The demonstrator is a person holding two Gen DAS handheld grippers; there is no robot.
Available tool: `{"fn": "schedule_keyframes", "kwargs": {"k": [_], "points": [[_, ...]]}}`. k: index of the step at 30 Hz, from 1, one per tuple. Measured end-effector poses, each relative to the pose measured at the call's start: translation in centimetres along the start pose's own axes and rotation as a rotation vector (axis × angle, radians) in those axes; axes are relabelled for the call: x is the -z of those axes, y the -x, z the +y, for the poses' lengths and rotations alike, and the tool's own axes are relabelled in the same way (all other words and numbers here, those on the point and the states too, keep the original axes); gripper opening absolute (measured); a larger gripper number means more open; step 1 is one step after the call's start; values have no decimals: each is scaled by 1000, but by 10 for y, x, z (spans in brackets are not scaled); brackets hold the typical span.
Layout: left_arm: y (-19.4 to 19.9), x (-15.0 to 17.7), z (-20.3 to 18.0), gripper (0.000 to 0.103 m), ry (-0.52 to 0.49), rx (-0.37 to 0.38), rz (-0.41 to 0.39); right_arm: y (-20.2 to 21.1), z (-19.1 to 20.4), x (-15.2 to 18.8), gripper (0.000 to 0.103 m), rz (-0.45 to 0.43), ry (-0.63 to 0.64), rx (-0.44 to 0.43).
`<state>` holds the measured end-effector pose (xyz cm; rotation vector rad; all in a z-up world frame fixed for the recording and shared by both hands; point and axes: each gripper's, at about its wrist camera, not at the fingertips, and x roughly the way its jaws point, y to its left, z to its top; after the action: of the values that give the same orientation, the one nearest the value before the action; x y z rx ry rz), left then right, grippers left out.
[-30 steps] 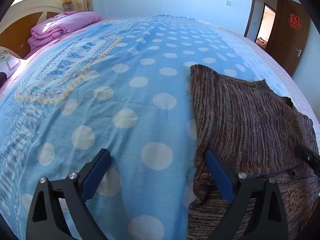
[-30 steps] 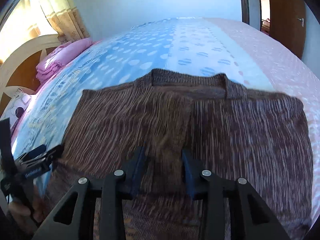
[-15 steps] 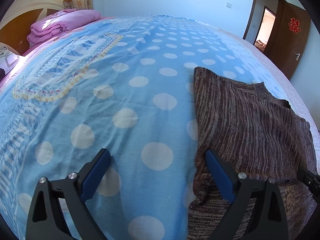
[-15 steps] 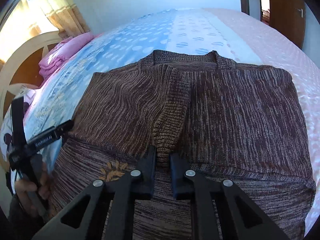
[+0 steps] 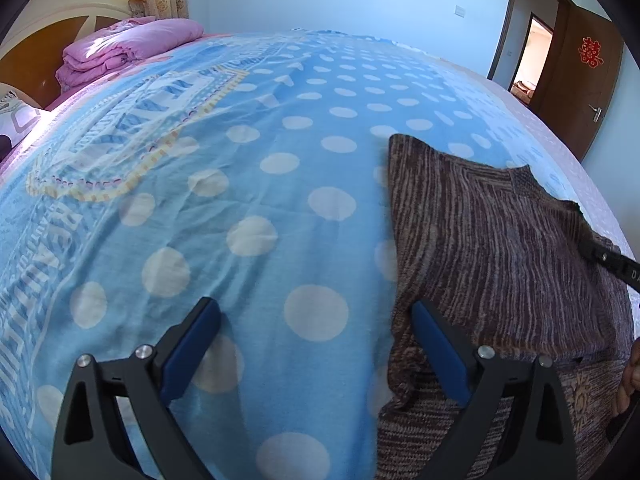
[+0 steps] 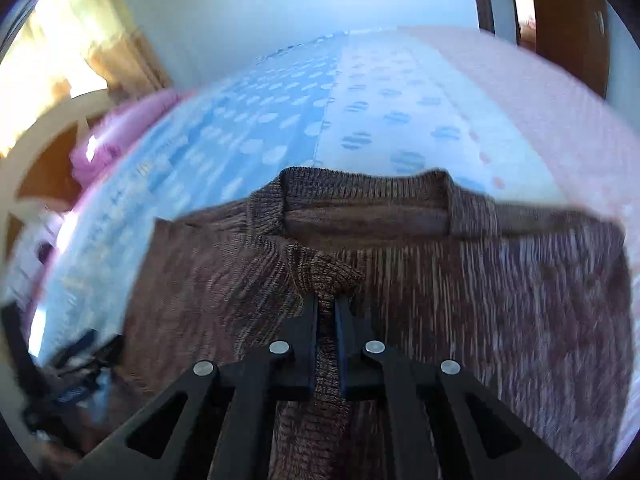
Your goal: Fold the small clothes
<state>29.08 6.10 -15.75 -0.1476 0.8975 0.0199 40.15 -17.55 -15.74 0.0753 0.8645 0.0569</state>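
- One brown knit sweater [image 6: 460, 300] lies flat on the dotted bedspread [image 5: 280, 200], collar at 12 o'clock.
- Right gripper [image 6: 326, 312], jaws just closing, pinches the sleeve cuff [image 6: 320, 276].
- Left gripper [image 5: 316, 344] gapes empty at the sweater's 9 o'clock edge.
- Soft, floppy, light knit: grip edges, hems.

brown striped sweater [image 5: 500, 248], blue polka-dot bedspread [image 5: 240, 200]

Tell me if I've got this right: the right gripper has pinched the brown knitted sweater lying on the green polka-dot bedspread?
Not quite: the bedspread is blue with pale dots, not green, as the left wrist view shows. The rest holds: the right gripper is shut on a ridge of the brown knitted sweater.
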Motion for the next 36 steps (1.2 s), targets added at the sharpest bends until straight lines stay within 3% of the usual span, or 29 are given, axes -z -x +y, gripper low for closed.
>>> {"fn": "schedule_keyframes", "kwargs": {"k": [2, 5, 7, 8, 9, 10, 12, 15, 17, 18, 20, 21, 22, 24, 27, 30, 33, 36], "points": [[0, 0, 0, 100, -2, -2, 0, 5, 5, 2, 7, -51, 25, 51], [-1, 0, 1, 100, -2, -4, 0, -16, 1, 7, 10, 17, 32, 68], [0, 0, 1, 100, 0, -3, 0, -11, -5, 4, 19, 8, 8, 89], [0, 0, 1, 101, 0, -3, 0, -4, -8, 2, 30, -12, -13, 125], [0, 0, 1, 101, 0, -5, 0, 5, -9, 1, 33, -57, -32, 158], [0, 0, 0, 101, -1, -6, -1, 19, -9, 1, 33, -123, -42, 184], [-1, 0, -1, 101, -4, -12, -1, 25, 1, -1, 33, -158, 7, 168], [-1, 0, 0, 102, -5, -16, -1, 3, 16, -4, 33, -86, 82, 81], [-1, 0, 0, 102, -4, -13, 0, -28, 11, -7, 33, 27, 68, 76], [-1, -1, 0, 102, -4, -12, 2, -29, -1, -10, 32, 9, 20, 60], [-1, 0, 2, 102, 1, -7, 1, -18, -29, -15, 33, -26, -91, 178], [-1, -1, 2, 103, 2, -6, 3, -7, -50, -14, 34, -52, -163, 226], [-1, -1, 2, 103, 2, -6, 3, 4, -63, -10, 34, -68, -210, 206], [-1, -1, 2, 103, 2, -4, 2, 36, -84, 6, 34, -74, -275, 93], [0, -1, 4, 103, 11, 18, 3, 89, -84, 40, 35, -87, -216, 99], [9, 1, 13, 103, 41, 98, -9, 143, -86, 86, 42, -103, -243, 73], [32, 15, 18, 103, 3, 165, 26, 188, -84, 125, 44, -120, -262, 89], [71, 44, 25, 103, -50, 212, -1, 234, -87, 166, 44, -127, -234, 137]]}}
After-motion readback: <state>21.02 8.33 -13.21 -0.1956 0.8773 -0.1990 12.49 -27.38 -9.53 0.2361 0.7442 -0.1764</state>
